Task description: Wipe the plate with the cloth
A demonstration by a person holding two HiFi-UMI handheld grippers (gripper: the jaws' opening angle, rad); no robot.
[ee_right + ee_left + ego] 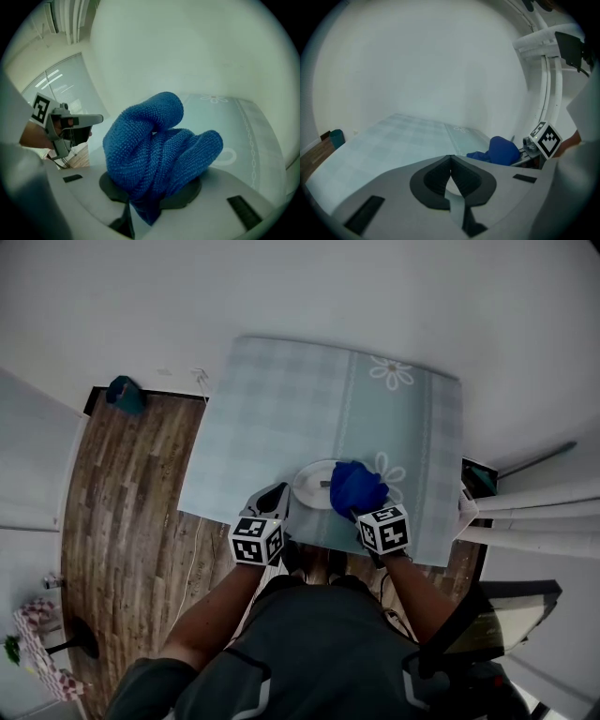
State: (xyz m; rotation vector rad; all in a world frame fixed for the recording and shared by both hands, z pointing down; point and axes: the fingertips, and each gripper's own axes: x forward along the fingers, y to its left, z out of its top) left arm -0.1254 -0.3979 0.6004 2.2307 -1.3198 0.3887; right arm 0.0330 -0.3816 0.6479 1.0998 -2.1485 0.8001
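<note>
Tabletop (281, 399), near edge: left gripper (450, 164) fingers pinch the plate (314, 482) rim, right gripper (147, 197) fingers clamp the cloth (154, 150).

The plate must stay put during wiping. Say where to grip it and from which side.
Grip the plate by its thin left rim, coming in low and level from the left. It lies flat on the table, and the cloth in the right gripper covers its right side.

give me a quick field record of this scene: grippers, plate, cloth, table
left gripper: jaws closed on the plate's left rim
right gripper: jaws shut on the cloth
plate: white, on the tablecloth near its front edge
cloth: blue, bunched, over the plate's right side
tablecloth: pale checked, daisy print
</note>
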